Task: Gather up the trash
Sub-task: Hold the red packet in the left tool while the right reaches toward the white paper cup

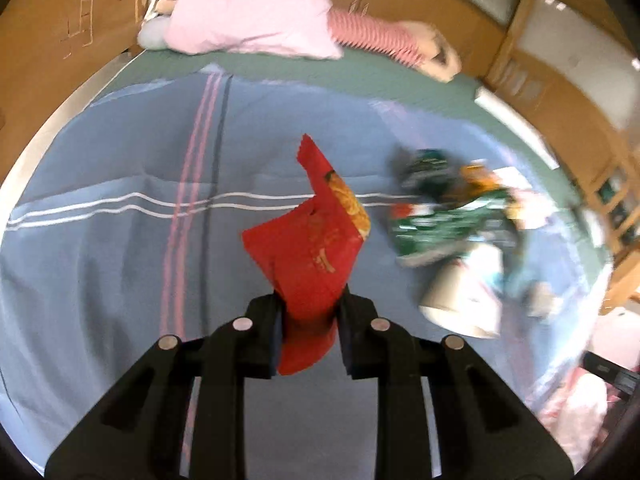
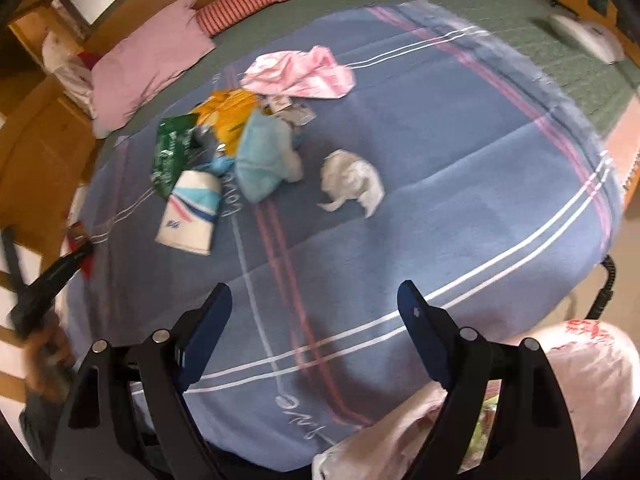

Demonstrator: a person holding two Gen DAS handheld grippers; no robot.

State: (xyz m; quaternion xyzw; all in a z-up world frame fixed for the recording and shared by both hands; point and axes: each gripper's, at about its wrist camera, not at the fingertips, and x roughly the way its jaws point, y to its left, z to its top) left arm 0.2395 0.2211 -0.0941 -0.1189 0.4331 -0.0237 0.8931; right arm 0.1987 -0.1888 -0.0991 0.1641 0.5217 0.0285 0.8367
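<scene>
Left fingers: closed on red wrapper, clamped at its lower end; wrapper standing up and out from the left gripper, clear of the blanket.

Right fingers: spread wide, nothing between them. Right gripper hovering above blanket, near its 6 o'clock edge.

Trash pile, left wrist view: at 3 o'clock of red wrapper, apart from it. Green wrapper on top, paper cup on its side at the pile's 6 o'clock end. Blurred; finer detail not readable.

Trash pile, right wrist view: at 11 o'clock of right gripper, well apart.
- Green wrapper at the pile's 9 o'clock side.
- Yellow wrapper at 12 o'clock.
- Blue wrapper at centre.
- Paper cup lying at 6 o'clock, touching green wrapper.
- Small card at 1 o'clock.

Tissue: crumpled, alone on blanket, at 3 o'clock of the pile, apart from it.

Pink bag: flat on blanket at 12 o'clock of the pile.

Second bag: pale, red print, at 5 o'clock of right wrist view, beside right gripper.

Pillow: pink, at 12 o'clock end of bed.

Left gripper in right wrist view: at 9 o'clock edge, red scrap at its tip.
</scene>
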